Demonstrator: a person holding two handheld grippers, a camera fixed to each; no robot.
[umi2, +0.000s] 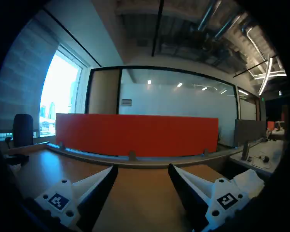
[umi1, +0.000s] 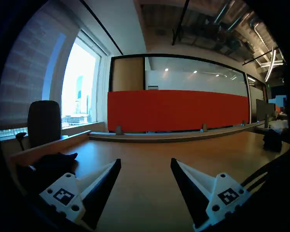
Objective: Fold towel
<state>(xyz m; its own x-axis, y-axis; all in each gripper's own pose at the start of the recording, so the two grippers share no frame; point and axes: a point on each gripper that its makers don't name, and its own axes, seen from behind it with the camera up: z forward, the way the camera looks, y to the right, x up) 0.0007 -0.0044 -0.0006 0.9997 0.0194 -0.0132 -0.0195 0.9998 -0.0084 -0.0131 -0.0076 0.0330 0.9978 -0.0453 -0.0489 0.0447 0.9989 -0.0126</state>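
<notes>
The left gripper (umi1: 145, 160) and the right gripper (umi2: 143, 167) both stand with jaws wide apart and nothing between them, aimed level across the pale wooden desk top (umi1: 152, 185). A dark crumpled cloth (umi1: 54, 162) sits at lower left of the left gripper view, a white crumpled cloth (umi2: 247, 181) at lower right of the right gripper view; which is the towel I cannot tell. Both lie bunched and off-axis, so a reach could pinch a lump, or the wrong cloth
</notes>
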